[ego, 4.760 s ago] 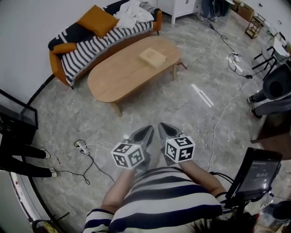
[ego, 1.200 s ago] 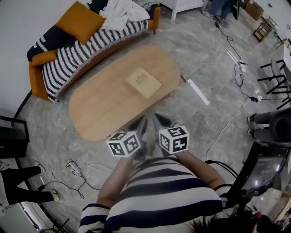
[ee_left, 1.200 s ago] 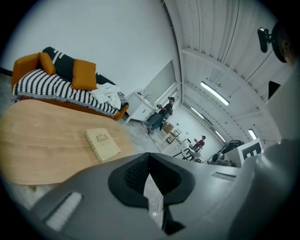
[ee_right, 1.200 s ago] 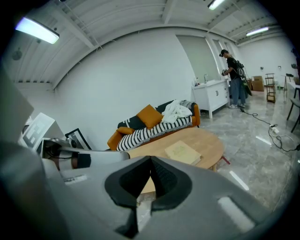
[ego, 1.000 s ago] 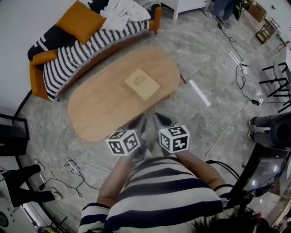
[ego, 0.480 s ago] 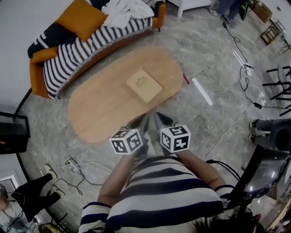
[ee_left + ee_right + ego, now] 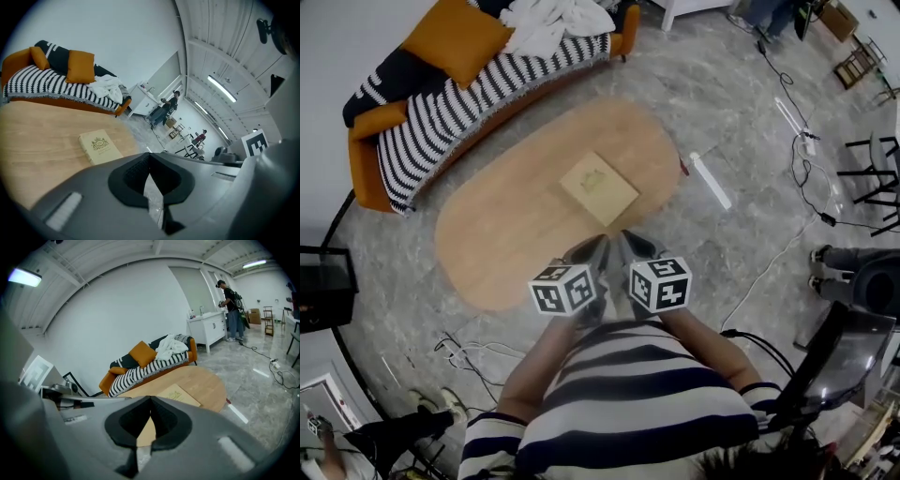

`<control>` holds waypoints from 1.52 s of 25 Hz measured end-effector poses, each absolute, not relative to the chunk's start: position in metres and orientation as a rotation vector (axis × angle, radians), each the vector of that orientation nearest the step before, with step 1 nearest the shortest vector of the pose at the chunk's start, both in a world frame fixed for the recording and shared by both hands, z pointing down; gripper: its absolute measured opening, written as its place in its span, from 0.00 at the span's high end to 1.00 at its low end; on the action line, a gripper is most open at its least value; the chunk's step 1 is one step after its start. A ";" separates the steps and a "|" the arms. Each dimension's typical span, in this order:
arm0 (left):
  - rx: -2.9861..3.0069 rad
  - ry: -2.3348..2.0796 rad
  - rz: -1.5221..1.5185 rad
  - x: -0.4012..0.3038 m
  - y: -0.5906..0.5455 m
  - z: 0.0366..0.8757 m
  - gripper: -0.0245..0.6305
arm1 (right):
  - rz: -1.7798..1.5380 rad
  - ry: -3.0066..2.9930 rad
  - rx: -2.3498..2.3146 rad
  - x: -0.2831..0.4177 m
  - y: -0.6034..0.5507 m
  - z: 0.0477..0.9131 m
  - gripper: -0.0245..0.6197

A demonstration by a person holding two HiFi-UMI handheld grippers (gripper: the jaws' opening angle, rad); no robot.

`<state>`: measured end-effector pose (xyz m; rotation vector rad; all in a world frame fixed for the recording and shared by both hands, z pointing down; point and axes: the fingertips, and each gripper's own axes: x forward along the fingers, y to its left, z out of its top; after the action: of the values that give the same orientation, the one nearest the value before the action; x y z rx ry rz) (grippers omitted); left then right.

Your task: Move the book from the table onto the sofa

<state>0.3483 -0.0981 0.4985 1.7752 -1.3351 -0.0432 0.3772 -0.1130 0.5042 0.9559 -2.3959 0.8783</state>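
A tan book (image 7: 598, 187) lies flat on the oval wooden table (image 7: 511, 230), toward its right end. Beyond the table stands the orange sofa (image 7: 441, 103) with a black-and-white striped throw. My left gripper (image 7: 598, 246) and right gripper (image 7: 624, 240) are side by side at the table's near edge, just short of the book, both shut and empty. The left gripper view shows the book (image 7: 98, 146) ahead and left of the shut left gripper (image 7: 149, 156). In the right gripper view the book (image 7: 180, 394) lies just past the shut right gripper (image 7: 150, 400), with the sofa (image 7: 145, 364) behind.
An orange cushion (image 7: 455, 37) and a white cloth (image 7: 548, 17) lie on the sofa. Cables (image 7: 469, 352) trail on the floor at the left, and a white strip (image 7: 710, 180) lies right of the table. A seated person's legs (image 7: 853, 272) and a screen stand (image 7: 844, 347) are at right.
The table and book have drawn nearer in the head view. Both grippers have moved forward, up to the table's near edge. Their jaws stay shut.
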 end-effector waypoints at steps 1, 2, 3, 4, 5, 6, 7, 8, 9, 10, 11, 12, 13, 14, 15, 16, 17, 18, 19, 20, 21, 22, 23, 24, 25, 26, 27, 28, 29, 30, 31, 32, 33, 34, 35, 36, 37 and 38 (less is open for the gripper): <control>1.776 -1.327 -0.041 0.346 -0.103 0.499 0.97 | 0.881 -2.389 0.962 0.374 -0.118 0.505 0.97; 1.778 -1.320 -0.038 0.343 -0.108 0.499 0.97 | 0.884 -2.382 0.968 0.372 -0.123 0.506 0.97; 1.781 -1.315 -0.035 0.339 -0.114 0.499 0.97 | 0.886 -2.375 0.973 0.369 -0.128 0.507 0.97; 1.783 -1.313 -0.033 0.334 -0.119 0.500 0.97 | 0.889 -2.368 0.975 0.365 -0.133 0.509 0.97; 1.781 -1.313 -0.033 0.328 -0.124 0.501 0.97 | 0.892 -2.362 0.974 0.361 -0.136 0.511 0.97; 1.776 -1.313 -0.033 0.322 -0.128 0.503 0.97 | 0.894 -2.356 0.973 0.357 -0.139 0.514 0.97; 1.770 -1.311 -0.034 0.316 -0.130 0.505 0.97 | 0.895 -2.352 0.972 0.352 -0.142 0.516 0.97; 1.766 -1.306 -0.033 0.311 -0.133 0.507 0.97 | 0.895 -2.350 0.975 0.348 -0.145 0.517 0.97; 1.765 -1.299 -0.031 0.306 -0.136 0.509 0.97 | 0.895 -2.349 0.980 0.344 -0.149 0.517 0.97; 1.766 -1.291 -0.027 0.304 -0.138 0.510 0.97 | 0.894 -2.348 0.988 0.340 -0.153 0.517 0.97; 1.769 -1.282 -0.023 0.302 -0.141 0.511 0.97 | 0.894 -2.346 0.999 0.338 -0.157 0.517 0.97; 1.772 -1.274 -0.019 0.300 -0.142 0.513 0.97 | 0.893 -2.342 1.012 0.337 -0.161 0.517 0.97; 1.774 -1.266 -0.013 0.299 -0.144 0.514 0.97 | 0.895 -2.336 1.026 0.336 -0.164 0.519 0.97; 1.774 -1.259 -0.005 0.297 -0.146 0.517 0.97 | 0.897 -2.328 1.039 0.335 -0.167 0.521 0.97; 1.773 -1.255 0.002 0.294 -0.148 0.520 0.97 | 0.899 -2.319 1.049 0.335 -0.170 0.523 0.97; 1.770 -1.253 0.007 0.292 -0.151 0.523 0.97 | 0.901 -2.310 1.054 0.335 -0.172 0.526 0.97; 1.766 -1.252 0.010 0.289 -0.152 0.527 0.97 | 0.905 -2.301 1.054 0.334 -0.173 0.529 0.97; 1.759 -1.251 0.010 0.288 -0.153 0.530 0.97 | 0.911 -2.293 1.052 0.333 -0.173 0.532 0.97; 1.753 -1.251 0.010 0.287 -0.154 0.532 0.97 | 0.916 -2.286 1.047 0.331 -0.174 0.534 0.97; 1.748 -1.251 0.011 0.286 -0.155 0.534 0.97 | 0.918 -2.281 1.040 0.329 -0.175 0.535 0.97; 1.745 -1.252 0.013 0.286 -0.157 0.535 0.97 | 0.917 -2.279 1.031 0.327 -0.176 0.535 0.97; 1.745 -1.253 0.016 0.287 -0.159 0.536 0.97 | 0.914 -2.278 1.020 0.324 -0.178 0.536 0.97; 1.746 -1.252 0.020 0.288 -0.162 0.537 0.97 | 0.912 -2.277 1.008 0.321 -0.180 0.537 0.97; 1.747 -1.251 0.021 0.290 -0.164 0.538 0.97 | 0.913 -2.275 0.996 0.318 -0.181 0.539 0.97; 1.745 -1.252 0.022 0.290 -0.166 0.540 0.97 | 0.914 -2.273 0.984 0.315 -0.182 0.541 0.97; 1.741 -1.257 0.024 0.290 -0.168 0.542 0.97 | 0.915 -2.270 0.970 0.313 -0.184 0.543 0.97; 1.735 -1.267 0.028 0.288 -0.170 0.544 0.97 | 0.915 -2.267 0.957 0.311 -0.185 0.544 0.97; 1.729 -1.279 0.034 0.286 -0.173 0.546 0.97 | 0.913 -2.265 0.945 0.309 -0.188 0.546 0.97; 1.722 -1.291 0.038 0.282 -0.177 0.549 0.97 | 0.911 -2.262 0.935 0.307 -0.191 0.547 0.97; 1.712 -1.301 0.038 0.279 -0.180 0.551 0.97 | 0.909 -2.258 0.926 0.307 -0.193 0.550 0.97; 1.702 -1.309 0.035 0.276 -0.183 0.554 0.97 | 0.908 -2.254 0.918 0.306 -0.196 0.553 0.97; 1.692 -1.317 0.030 0.273 -0.186 0.557 0.97 | 0.908 -2.251 0.909 0.306 -0.198 0.555 0.97; 1.684 -1.326 0.027 0.271 -0.189 0.560 0.97 | 0.911 -2.250 0.900 0.306 -0.201 0.558 0.97; 1.674 -1.335 0.024 0.268 -0.191 0.564 0.97 | 0.917 -2.250 0.890 0.305 -0.203 0.561 0.97; 1.662 -1.345 0.022 0.266 -0.193 0.568 0.97 | 0.928 -2.250 0.879 0.304 -0.204 0.563 0.97; 1.649 -1.353 0.020 0.266 -0.194 0.572 0.97 | 0.938 -2.249 0.867 0.303 -0.205 0.565 0.97; 1.635 -1.360 0.018 0.266 -0.195 0.575 0.97 | 0.944 -2.248 0.855 0.303 -0.206 0.567 0.97; 1.623 -1.363 0.020 0.268 -0.195 0.579 0.97 | 0.945 -2.246 0.842 0.303 -0.207 0.570 0.97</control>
<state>0.2683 -0.1954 0.5791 1.6229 -1.3630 0.0199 0.3027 -0.2069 0.5697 0.8423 -2.2462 0.9445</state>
